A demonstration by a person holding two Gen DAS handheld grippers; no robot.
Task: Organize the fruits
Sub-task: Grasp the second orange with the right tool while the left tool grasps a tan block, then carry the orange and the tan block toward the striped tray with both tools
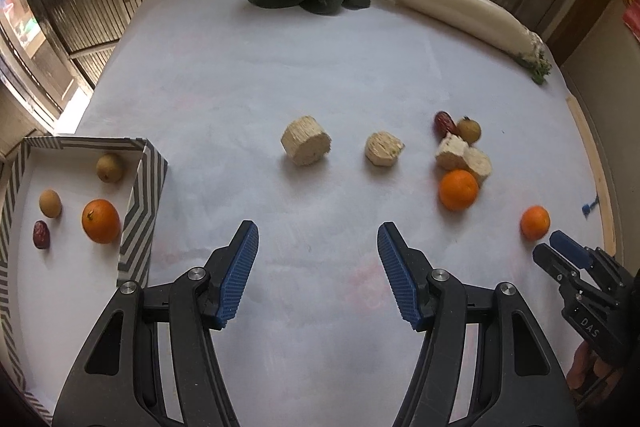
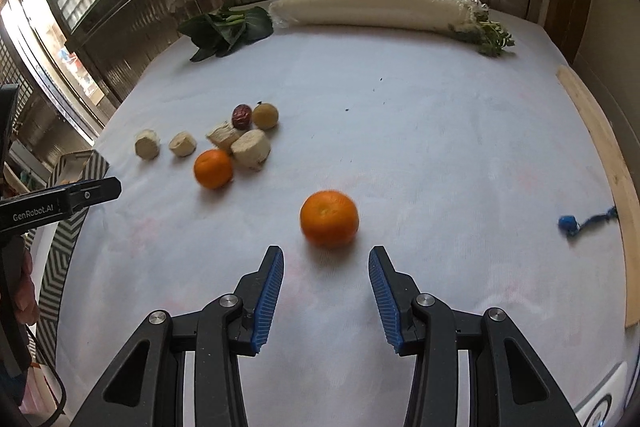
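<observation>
Though dimpled, round glossy tangerine (image 2: pixel 329 218)

Before my jaws, a round tangerine (image 2: pixel 329 218) rests alone on white cloth; another (image 2: pixel 213 169) touches cut stalk pieces; a third (image 1: pixel 101 220) lies boxed.

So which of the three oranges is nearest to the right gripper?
The lone orange just ahead of the open right gripper. Another orange touches the beige chunks, and the third orange lies in the striped box.

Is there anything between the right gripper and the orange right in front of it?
No. In the right wrist view, only bare white tablecloth lies between the open right gripper and the orange.
</observation>
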